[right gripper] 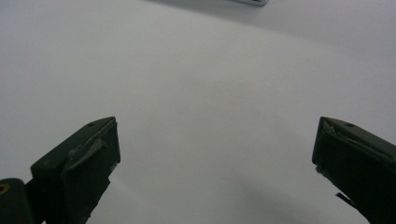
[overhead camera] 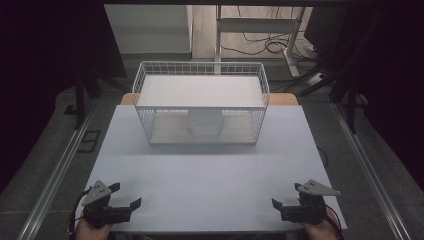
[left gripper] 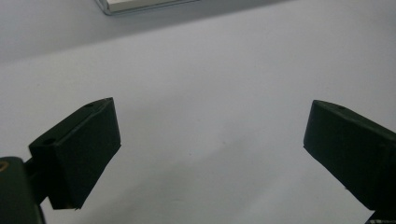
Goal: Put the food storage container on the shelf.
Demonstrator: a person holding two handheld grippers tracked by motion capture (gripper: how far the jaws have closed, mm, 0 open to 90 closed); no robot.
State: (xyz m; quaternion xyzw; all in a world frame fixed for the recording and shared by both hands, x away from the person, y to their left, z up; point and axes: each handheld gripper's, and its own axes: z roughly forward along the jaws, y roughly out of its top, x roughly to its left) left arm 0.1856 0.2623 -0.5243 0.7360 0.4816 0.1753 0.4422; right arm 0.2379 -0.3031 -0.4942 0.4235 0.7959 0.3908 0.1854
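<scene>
Grippers (overhead camera: 120,196) (overhead camera: 286,200) held wide open, empty, near table edge. Wire basket (overhead camera: 200,102) judged light, stiff; best gripped at top rim.

Both hand-held grippers low at the near edge, jaws spread

The left hand-held gripper (overhead camera: 125,196) and right hand-held gripper (overhead camera: 286,195) sit well apart, each held in a hand (overhead camera: 90,230) from below, jaws wide apart with nothing between them, pointing forward.
</scene>
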